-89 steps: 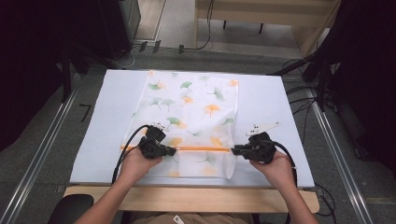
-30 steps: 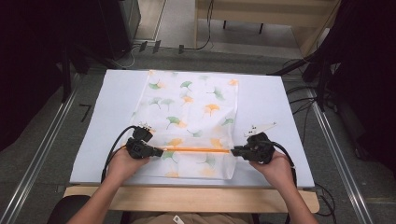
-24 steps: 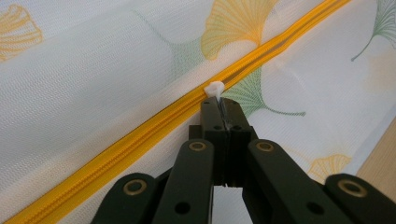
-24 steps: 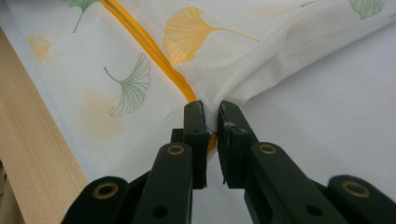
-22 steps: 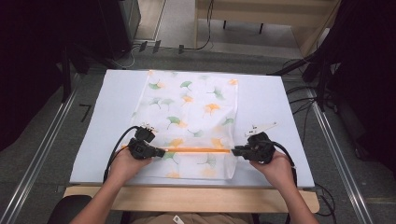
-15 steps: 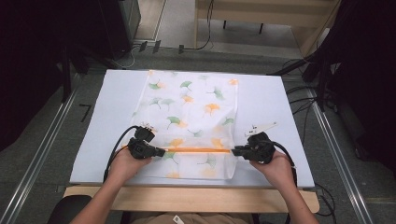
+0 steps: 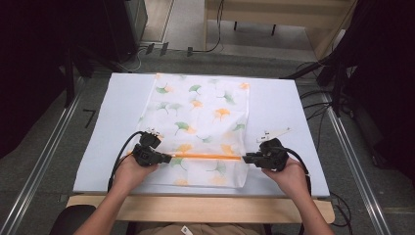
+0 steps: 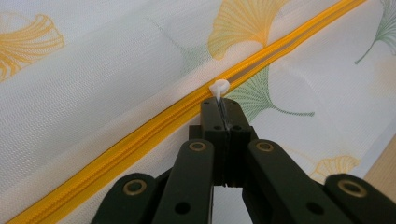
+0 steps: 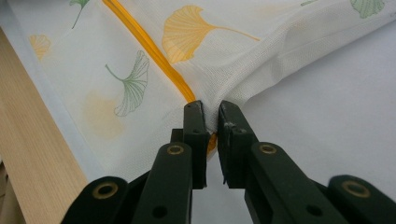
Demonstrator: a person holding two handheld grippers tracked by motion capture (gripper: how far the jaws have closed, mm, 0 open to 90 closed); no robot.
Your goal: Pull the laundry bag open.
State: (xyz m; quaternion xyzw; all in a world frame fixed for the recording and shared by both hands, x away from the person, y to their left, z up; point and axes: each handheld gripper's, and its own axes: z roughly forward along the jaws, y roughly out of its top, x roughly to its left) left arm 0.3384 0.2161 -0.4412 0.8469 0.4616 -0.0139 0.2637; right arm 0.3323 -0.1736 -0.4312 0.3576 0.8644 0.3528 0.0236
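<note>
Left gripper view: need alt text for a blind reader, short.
The left gripper, jaws shut, pinches the small white zipper pull on a yellow zipper running diagonally across a white mesh bag printed with orange and green ginkgo leaves. The zipper looks parted beyond the pull.

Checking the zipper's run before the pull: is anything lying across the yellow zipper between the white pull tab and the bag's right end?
Nothing visible does: the yellow zipper lies bare from the white pull tab to the right gripper.
</note>
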